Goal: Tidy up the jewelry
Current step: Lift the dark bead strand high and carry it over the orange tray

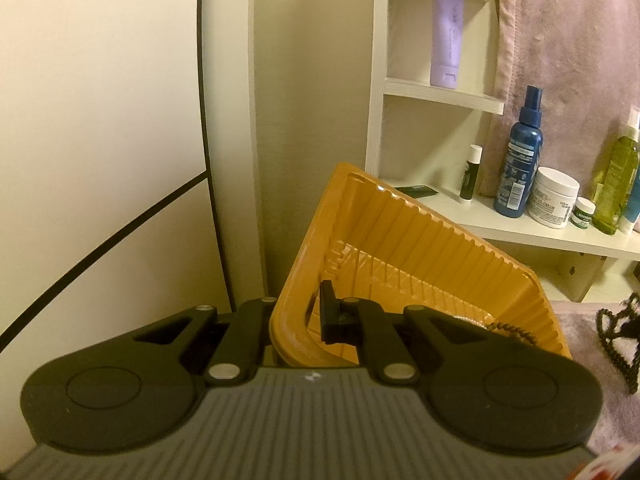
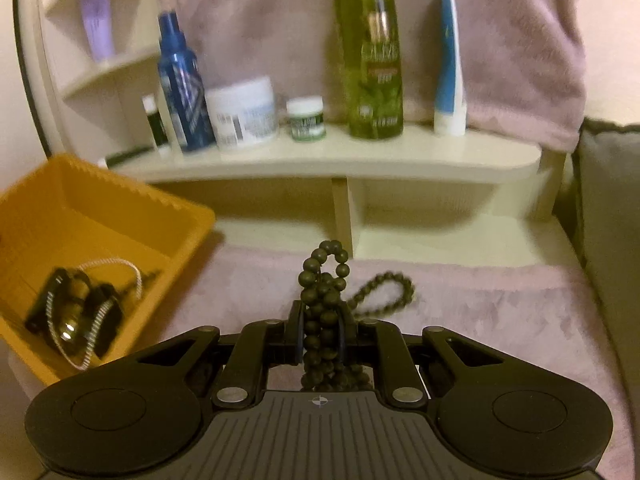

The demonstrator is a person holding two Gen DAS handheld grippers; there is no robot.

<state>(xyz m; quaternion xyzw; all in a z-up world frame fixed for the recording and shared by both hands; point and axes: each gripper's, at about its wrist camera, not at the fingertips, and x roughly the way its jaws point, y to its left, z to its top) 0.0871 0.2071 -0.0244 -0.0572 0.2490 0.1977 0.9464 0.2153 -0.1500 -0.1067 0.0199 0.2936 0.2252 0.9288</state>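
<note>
An orange plastic tray [image 1: 420, 240] is tipped up on edge, and my left gripper [image 1: 298, 316] is shut on its near wall, one finger inside and one outside. A short run of brown beads [image 1: 512, 328] lies in the tray's low corner. In the right wrist view the tray [image 2: 168, 204] sits at the left and holds black pieces and a white cord bracelet [image 2: 116, 268]. My right gripper [image 2: 320, 332] is shut on a bunched string of dark round beads [image 2: 324, 280]. One loop stands up above the fingers, and another trails onto the pink cloth [image 2: 480, 304].
A cream shelf unit [image 2: 320, 160] stands behind, carrying a blue spray bottle [image 2: 182, 92], a white jar [image 2: 244, 112], a small jar [image 2: 306, 118], a green bottle [image 2: 372, 52] and a blue-white tube [image 2: 450, 60]. A grey cushion [image 2: 612, 216] borders the right side.
</note>
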